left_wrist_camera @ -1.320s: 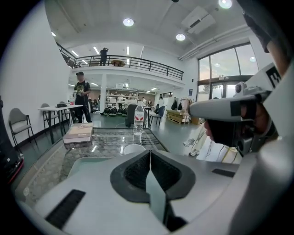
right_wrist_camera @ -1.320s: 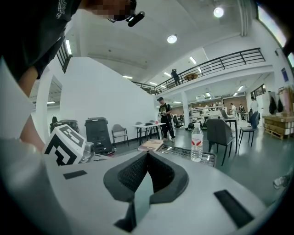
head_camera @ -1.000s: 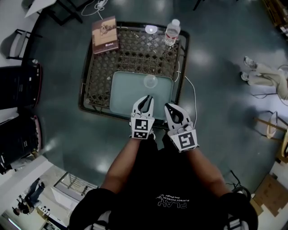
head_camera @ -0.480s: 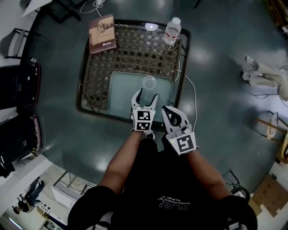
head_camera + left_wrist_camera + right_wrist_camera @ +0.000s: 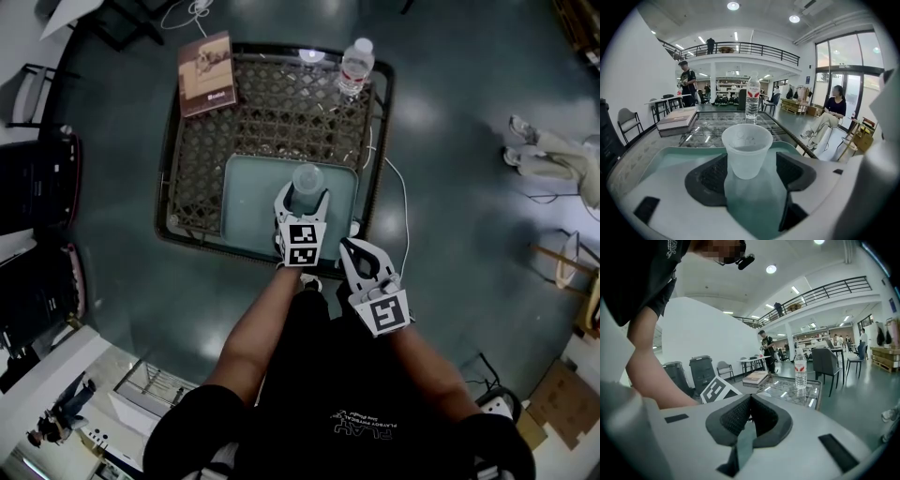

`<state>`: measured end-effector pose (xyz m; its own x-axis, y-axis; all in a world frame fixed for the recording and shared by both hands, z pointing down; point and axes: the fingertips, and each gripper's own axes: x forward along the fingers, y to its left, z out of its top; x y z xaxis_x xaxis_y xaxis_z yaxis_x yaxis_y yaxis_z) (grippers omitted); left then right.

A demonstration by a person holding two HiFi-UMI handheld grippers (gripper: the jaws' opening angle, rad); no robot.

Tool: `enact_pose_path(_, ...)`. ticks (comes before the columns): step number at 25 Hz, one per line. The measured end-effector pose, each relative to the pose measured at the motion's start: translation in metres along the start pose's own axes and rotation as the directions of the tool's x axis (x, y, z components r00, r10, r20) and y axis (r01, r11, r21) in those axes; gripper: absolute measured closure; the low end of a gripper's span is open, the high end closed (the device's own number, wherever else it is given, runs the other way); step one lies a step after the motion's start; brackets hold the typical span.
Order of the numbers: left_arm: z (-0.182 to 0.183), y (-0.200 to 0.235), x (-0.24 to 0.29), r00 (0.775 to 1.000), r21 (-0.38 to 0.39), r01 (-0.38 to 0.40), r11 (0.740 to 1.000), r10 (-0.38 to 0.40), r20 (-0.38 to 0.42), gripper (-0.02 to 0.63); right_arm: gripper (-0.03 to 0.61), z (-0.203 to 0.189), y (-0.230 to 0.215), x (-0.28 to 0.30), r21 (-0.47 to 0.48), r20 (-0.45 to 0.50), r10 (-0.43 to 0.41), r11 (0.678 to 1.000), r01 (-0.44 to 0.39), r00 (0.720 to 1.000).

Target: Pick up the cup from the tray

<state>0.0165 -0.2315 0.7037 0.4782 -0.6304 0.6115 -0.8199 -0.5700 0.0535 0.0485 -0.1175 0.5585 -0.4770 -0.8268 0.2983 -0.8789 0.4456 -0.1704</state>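
Observation:
A clear plastic cup (image 5: 307, 177) (image 5: 746, 149) stands upright on the pale green tray (image 5: 251, 208) (image 5: 665, 157). My left gripper (image 5: 302, 199) (image 5: 751, 158) hangs low over the tray. Its jaws have just been opening and now stand wide, with the cup between their tips. The dark pads (image 5: 708, 177) keep a gap on both sides of the cup and do not press on it. My right gripper (image 5: 360, 251) (image 5: 749, 398) is shut and holds nothing; it hovers by the table's near right corner, behind the left one.
The tray lies on a wicker table with a glass top (image 5: 272, 112). At the table's far edge stand a water bottle (image 5: 355, 66) (image 5: 753, 97) (image 5: 800, 368) and a book (image 5: 205, 73) (image 5: 676, 120) (image 5: 755, 377). A cable (image 5: 401, 192) hangs off the right side. People and chairs are farther off.
My left gripper has moved forward over the tray toward the cup and its jaws have opened from shut, so the cup now stands between them. The right gripper has stayed put.

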Motion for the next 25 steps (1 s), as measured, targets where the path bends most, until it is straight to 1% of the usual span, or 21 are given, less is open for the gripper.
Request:
enact_pose_path(7, 0.008, 0.006, 0.018, 1.0, 0.024, -0.02, 0.999, 0.02, 0.009, 0.299, 0.571, 0.005, -0.012, 0.001, -0.009, 0.001, -0.014, 1.0, 0.014, 1.0)
enact_pose_path(13, 0.015, 0.015, 0.022, 0.998, 0.028, -0.054, 0.998, 0.053, 0.022, 0.302, 0.571, 0.004, -0.019, 0.001, 0.0, -0.003, -0.026, 1.0, 0.026, 1.0)
enact_pose_path(14, 0.016, 0.015, 0.021, 0.998, 0.028, -0.054, 0.998, 0.054, 0.025, 0.314, 0.571, 0.003, -0.019, 0.001, 0.001, -0.005, -0.024, 1.0, 0.024, 1.0)
enact_pose_path(19, 0.015, 0.011, 0.019, 0.999, 0.035, -0.04, 0.999, 0.039, 0.03, 0.321, 0.571, 0.002, -0.019, 0.0, -0.018, -0.024, -0.018, 1.0, 0.017, 1.0)
enact_pose_path(23, 0.02, 0.019, 0.011, 0.997, 0.02, -0.052, 0.998, 0.051, 0.056, 0.322, 0.571, 0.005, -0.032, 0.005, 0.009, -0.013, -0.061, 0.998, 0.061, 0.998)
enact_pose_path(25, 0.023, 0.016, 0.004, 0.996, 0.048, -0.054, 0.997, 0.051, 0.071, 0.322, 0.571, 0.007, -0.041, 0.004, 0.009, -0.008, -0.08, 0.997, 0.08, 0.997)
